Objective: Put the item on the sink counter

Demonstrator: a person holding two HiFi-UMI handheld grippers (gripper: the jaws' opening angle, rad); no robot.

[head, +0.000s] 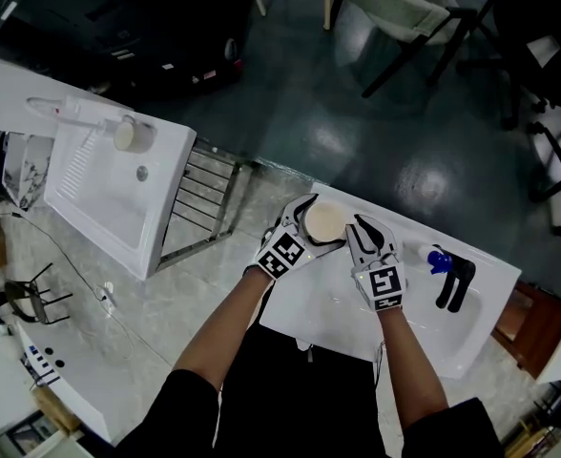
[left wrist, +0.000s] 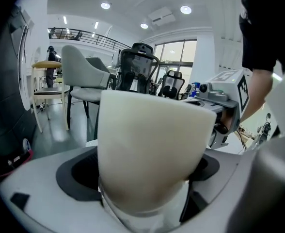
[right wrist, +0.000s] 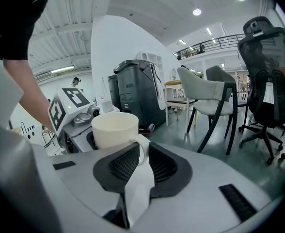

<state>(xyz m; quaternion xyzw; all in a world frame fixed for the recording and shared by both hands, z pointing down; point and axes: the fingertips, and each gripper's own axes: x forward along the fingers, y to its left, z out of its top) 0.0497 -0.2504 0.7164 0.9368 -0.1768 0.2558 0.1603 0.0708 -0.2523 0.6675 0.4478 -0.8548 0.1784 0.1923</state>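
A cream cup (head: 325, 222) hangs above the back edge of the white sink counter (head: 304, 315), between both grippers. My left gripper (head: 320, 225) spans the cup's body from the left. In the left gripper view the cup (left wrist: 150, 149) fills the space between the wide-set jaws, with dark pad showing bare on its left side, so the gripper (left wrist: 143, 171) reads as open around it. My right gripper (head: 360, 229) comes from the right. Its jaws (right wrist: 137, 161) are shut on the cup's white handle (right wrist: 141, 147), with the cup body (right wrist: 115, 128) just beyond them.
A black faucet with a blue knob (head: 450, 277) stands at the counter's right end. A second white sink (head: 118, 194) with another cup (head: 133, 135) sits to the left, and a metal rack (head: 204, 203) lies between them. Chairs (head: 405, 17) stand on the dark floor beyond.
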